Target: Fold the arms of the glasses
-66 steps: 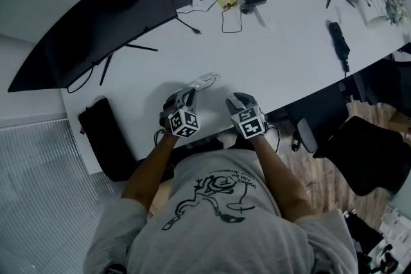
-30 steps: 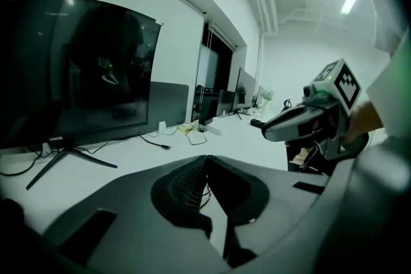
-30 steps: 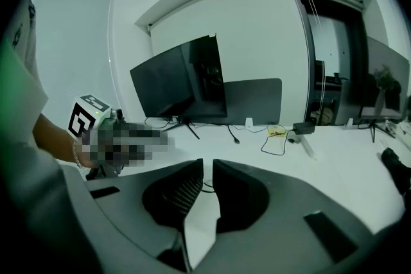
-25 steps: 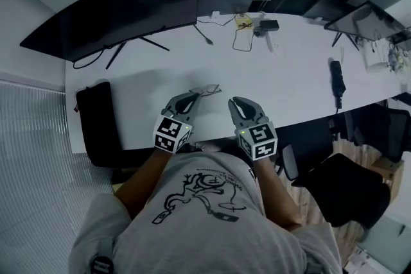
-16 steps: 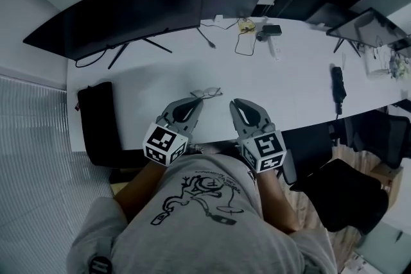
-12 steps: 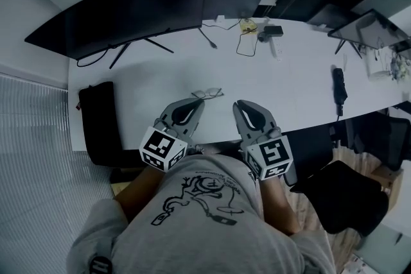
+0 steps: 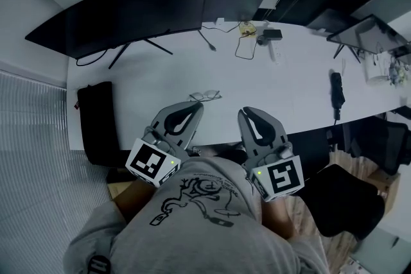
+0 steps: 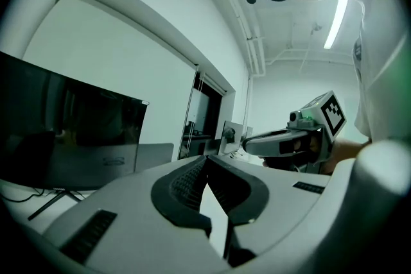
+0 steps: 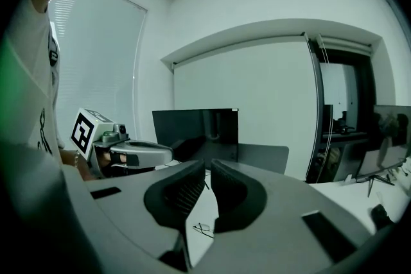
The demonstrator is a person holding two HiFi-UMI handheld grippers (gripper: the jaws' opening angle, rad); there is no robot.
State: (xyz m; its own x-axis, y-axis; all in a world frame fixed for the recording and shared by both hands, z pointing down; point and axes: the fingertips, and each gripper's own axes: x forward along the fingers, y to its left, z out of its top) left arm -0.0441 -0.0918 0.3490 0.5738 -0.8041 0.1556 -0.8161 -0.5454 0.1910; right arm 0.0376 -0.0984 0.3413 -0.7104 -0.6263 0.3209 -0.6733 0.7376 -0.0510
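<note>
The glasses lie on the white table, small and thin-framed; how their arms stand is too small to tell. Both grippers hang in the air near the person's chest, apart from the glasses. My left gripper is shut with nothing in it, its pads meeting at the tip. My right gripper is shut too, with only a thin slit between its pads and nothing held. In the right gripper view the glasses show on the table below the jaws, and the left gripper is alongside.
A curved black monitor and a second screen stand at the table's back. Cables and small devices lie beyond the glasses, a black bar-shaped item to the right. A black bag sits on the floor at left, a chair at right.
Both grippers have risen from the table toward the head camera and away from the glasses. The glasses stay where they lay on the table.
</note>
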